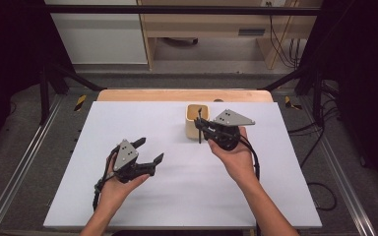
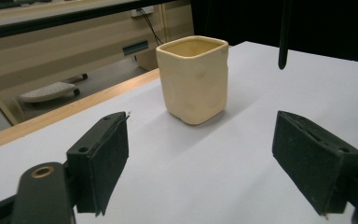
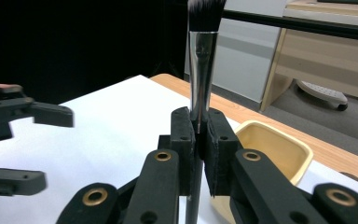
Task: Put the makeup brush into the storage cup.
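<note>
right claw point(image 3: 199, 140): clamped on makeup brush point(image 3: 202, 56), upright, just near-right of cream cup point(image 1: 197, 119) | left claw point(image 1: 147, 151): wide open, nothing held, near-left over white bench point(image 1: 128, 118)

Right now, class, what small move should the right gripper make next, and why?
Probably shift the right gripper, shut on the upright black-bristled makeup brush, over the square cream ceramic cup and lower it: the handle tip hangs beside the cup, above the table.
</note>
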`<control>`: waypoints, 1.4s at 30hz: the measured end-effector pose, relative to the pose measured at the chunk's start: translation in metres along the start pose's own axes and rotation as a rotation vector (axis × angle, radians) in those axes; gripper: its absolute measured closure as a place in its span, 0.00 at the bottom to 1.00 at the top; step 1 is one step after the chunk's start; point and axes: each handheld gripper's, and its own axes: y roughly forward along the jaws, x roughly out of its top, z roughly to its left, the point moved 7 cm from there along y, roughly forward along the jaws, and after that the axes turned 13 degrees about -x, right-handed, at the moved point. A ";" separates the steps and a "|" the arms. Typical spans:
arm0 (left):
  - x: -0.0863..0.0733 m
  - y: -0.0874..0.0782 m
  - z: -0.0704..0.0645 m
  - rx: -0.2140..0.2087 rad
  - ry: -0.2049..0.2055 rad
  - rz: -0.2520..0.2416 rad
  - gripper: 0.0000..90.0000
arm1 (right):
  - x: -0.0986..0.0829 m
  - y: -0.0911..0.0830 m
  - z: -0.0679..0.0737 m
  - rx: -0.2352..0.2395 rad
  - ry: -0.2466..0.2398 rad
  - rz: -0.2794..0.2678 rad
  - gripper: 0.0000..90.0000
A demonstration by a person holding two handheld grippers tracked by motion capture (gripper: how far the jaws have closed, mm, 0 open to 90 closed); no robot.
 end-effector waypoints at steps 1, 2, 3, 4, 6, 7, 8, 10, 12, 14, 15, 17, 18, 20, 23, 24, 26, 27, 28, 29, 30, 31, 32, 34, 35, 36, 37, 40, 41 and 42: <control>-0.001 -0.002 0.001 0.008 0.000 -0.001 0.19 | 0.000 0.000 -0.001 -0.003 -0.001 0.001 0.93; -0.002 -0.003 0.002 0.014 0.002 -0.001 0.18 | 0.000 0.001 -0.002 -0.004 -0.001 0.002 0.93; -0.004 -0.005 0.003 0.017 0.003 -0.001 0.18 | 0.000 0.001 -0.002 -0.006 0.002 0.003 0.93; -0.005 -0.005 0.004 0.018 0.005 -0.003 0.18 | 0.001 0.001 -0.004 -0.009 0.001 0.002 0.93; -0.009 -0.006 0.007 0.018 0.003 0.011 0.17 | 0.005 -0.001 -0.007 -0.011 0.019 -0.015 0.93; -0.010 -0.006 0.009 0.018 -0.001 0.015 0.16 | 0.006 -0.001 -0.009 -0.015 0.022 -0.021 0.93; -0.011 -0.007 0.011 0.017 -0.008 0.009 0.15 | 0.008 -0.002 -0.011 -0.022 0.023 -0.026 0.93; -0.013 -0.010 0.016 0.022 -0.027 -0.003 0.14 | 0.010 -0.003 -0.016 -0.031 0.030 -0.037 0.93; -0.014 -0.012 0.019 0.026 -0.030 -0.006 0.12 | 0.010 -0.003 -0.019 -0.039 0.031 -0.036 0.93; -0.015 -0.015 0.022 0.026 -0.034 -0.014 0.10 | 0.009 -0.002 -0.020 -0.041 0.035 -0.033 0.93; -0.016 -0.016 0.023 0.026 -0.037 -0.019 0.09 | 0.009 -0.002 -0.020 -0.043 0.034 -0.032 0.93; -0.018 -0.019 0.027 0.032 -0.049 -0.024 0.08 | 0.009 -0.001 -0.020 -0.044 0.025 -0.028 0.93; -0.018 -0.020 0.028 0.032 -0.053 -0.025 0.08 | 0.008 -0.001 -0.020 -0.045 0.018 -0.028 0.93; -0.020 -0.023 0.031 0.034 -0.057 -0.029 0.07 | 0.008 0.000 -0.020 -0.046 0.018 -0.027 0.93; -0.022 -0.026 0.036 0.035 -0.061 -0.034 0.06 | 0.008 0.001 -0.019 -0.041 0.009 -0.025 0.93; -0.023 -0.027 0.038 0.039 -0.062 -0.036 0.06 | 0.009 0.000 -0.019 -0.041 0.007 -0.026 0.93; -0.024 -0.030 0.041 0.046 -0.073 -0.040 0.06 | 0.009 0.001 -0.020 -0.041 0.003 -0.025 0.93; -0.026 -0.031 0.042 0.048 -0.080 -0.043 0.06 | 0.009 0.001 -0.021 -0.043 0.004 -0.024 0.93; -0.026 -0.032 0.043 0.050 -0.079 -0.041 0.06 | 0.009 0.001 -0.021 -0.045 0.001 -0.022 0.93; -0.027 -0.033 0.044 0.052 -0.075 -0.041 0.05 | 0.009 0.001 -0.022 -0.048 -0.004 -0.020 0.93; -0.028 -0.033 0.044 0.051 -0.072 -0.042 0.05 | 0.010 0.001 -0.022 -0.048 -0.001 -0.016 0.93; -0.028 -0.033 0.044 0.048 -0.075 -0.045 0.05 | 0.010 0.001 -0.023 -0.048 0.000 -0.014 0.93; -0.029 -0.033 0.044 0.047 -0.079 -0.048 0.05 | 0.010 0.001 -0.024 -0.051 0.001 -0.016 0.93; -0.029 -0.032 0.045 0.045 -0.077 -0.044 0.05 | 0.010 0.001 -0.026 -0.056 0.003 -0.010 0.93; -0.029 -0.032 0.045 0.043 -0.078 -0.045 0.05 | 0.010 0.001 -0.027 -0.058 0.009 -0.008 0.93; -0.029 -0.032 0.045 0.041 -0.076 -0.048 0.05 | 0.010 0.001 -0.027 -0.058 0.006 -0.006 0.93; -0.029 -0.033 0.044 0.039 -0.072 -0.048 0.05 | 0.011 0.001 -0.028 -0.065 0.006 -0.007 0.93; -0.030 -0.032 0.044 0.038 -0.068 -0.044 0.05 | 0.013 0.000 -0.031 -0.072 0.003 -0.006 0.93; -0.031 -0.032 0.043 0.030 -0.066 -0.041 0.05 | 0.013 0.001 -0.032 -0.073 0.000 -0.007 0.93; -0.031 -0.032 0.043 0.027 -0.062 -0.040 0.05 | 0.014 0.001 -0.033 -0.077 0.002 -0.008 0.93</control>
